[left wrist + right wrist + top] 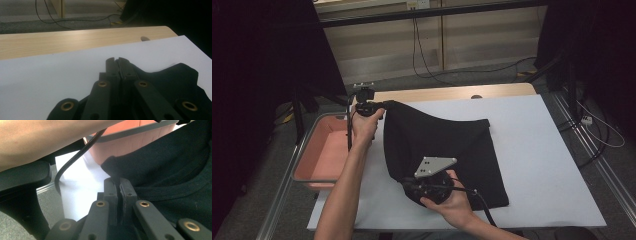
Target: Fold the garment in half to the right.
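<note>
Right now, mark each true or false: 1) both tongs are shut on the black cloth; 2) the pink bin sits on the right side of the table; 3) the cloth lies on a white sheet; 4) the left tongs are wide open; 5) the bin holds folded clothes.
1) True: the left tongs and right tongs each pinch an edge of the black fabric garment.
2) False: the pink plastic bin is at the table's left edge.
3) True: it lies on the white sheet.
4) False: their jaws are closed on the cloth.
5) False: its visible inside looks bare.
</note>
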The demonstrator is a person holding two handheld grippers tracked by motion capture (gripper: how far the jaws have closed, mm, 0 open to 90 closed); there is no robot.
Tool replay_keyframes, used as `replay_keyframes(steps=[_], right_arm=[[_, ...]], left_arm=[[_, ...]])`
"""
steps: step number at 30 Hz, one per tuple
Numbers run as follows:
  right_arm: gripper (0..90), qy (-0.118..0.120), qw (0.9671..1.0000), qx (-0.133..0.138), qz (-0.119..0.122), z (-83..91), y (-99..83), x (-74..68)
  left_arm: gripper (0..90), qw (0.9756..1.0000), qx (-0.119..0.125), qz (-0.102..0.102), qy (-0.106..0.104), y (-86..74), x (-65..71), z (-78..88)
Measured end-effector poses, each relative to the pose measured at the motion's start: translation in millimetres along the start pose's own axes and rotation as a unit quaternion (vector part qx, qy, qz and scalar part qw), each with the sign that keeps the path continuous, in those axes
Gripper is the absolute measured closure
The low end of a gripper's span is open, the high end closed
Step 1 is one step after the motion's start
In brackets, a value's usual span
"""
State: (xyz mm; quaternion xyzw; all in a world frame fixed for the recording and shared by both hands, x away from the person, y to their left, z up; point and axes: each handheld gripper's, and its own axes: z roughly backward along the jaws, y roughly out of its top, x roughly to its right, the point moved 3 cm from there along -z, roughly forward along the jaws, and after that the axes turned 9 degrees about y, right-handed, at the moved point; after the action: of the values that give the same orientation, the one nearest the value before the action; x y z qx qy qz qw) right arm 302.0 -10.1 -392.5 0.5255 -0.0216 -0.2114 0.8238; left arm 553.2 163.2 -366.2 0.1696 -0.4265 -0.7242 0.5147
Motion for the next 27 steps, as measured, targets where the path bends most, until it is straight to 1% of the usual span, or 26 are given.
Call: replay_keyframes(steps=[2, 3, 5, 12, 19, 21, 22, 24, 25, 27], right_arm=[[86.3, -0.001, 1.0, 0.001, 0.002, -0.9, 1.4, -0.7], [86.3, -0.001, 1.0, 0.001, 0.003, -1.2, 2.3, -1.2], [86.3, -0.001, 1.0, 0.004, 0.004, -2.3, 4.3, -2.1], [86.4, 0.002, 0.9999, 0.008, 0.014, -6.7, 12.1, -4.3], [86.4, 0.01, 0.9995, 0.012, 0.027, -15.0, 25.7, -10.1], [86.4, 0.012, 0.9994, 0.016, 0.03, -16.3, 30.3, -11.4], [86.4, 0.012, 0.9992, 0.02, 0.032, -16.8, 32.7, -12.1], [86.4, 0.015, 0.9989, 0.026, 0.035, -18.0, 37.3, -13.5], [86.4, 0.014, 0.9988, 0.028, 0.038, -18.9, 39.2, -14.3], [86.4, 0.017, 0.9986, 0.031, 0.04, -21.4, 42.1, -15.3]], left_arm=[[87.8, 1.0, 0.005, 0.004, -0.001, 1.8, -0.5, 0.6], [87.8, 1.0, 0.007, 0.004, 0.003, 2.3, -0.6, 0.8], [87.7, 1.0, 0.005, -0.001, 0.007, 3.0, -1.4, 1.6], [87.8, 0.9999, 0.011, 0.001, 0.012, 6.5, -6.4, 6.8], [87.8, 0.9996, 0.014, 0.001, 0.024, 12.5, -18.8, 19.3], [87.7, 0.9995, 0.018, 0.003, 0.027, 14.9, -21.2, 22.8], [87.7, 0.9994, 0.017, 0.0, 0.029, 16.1, -22.4, 24.9], [87.8, 0.9994, 0.02, 0.0, 0.029, 18.7, -24.6, 28.8], [87.7, 0.9992, 0.024, 0.003, 0.031, 20.0, -25.3, 30.2], [87.7, 0.9993, 0.02, 0.0, 0.032, 22.7, -27.7, 34.1]])
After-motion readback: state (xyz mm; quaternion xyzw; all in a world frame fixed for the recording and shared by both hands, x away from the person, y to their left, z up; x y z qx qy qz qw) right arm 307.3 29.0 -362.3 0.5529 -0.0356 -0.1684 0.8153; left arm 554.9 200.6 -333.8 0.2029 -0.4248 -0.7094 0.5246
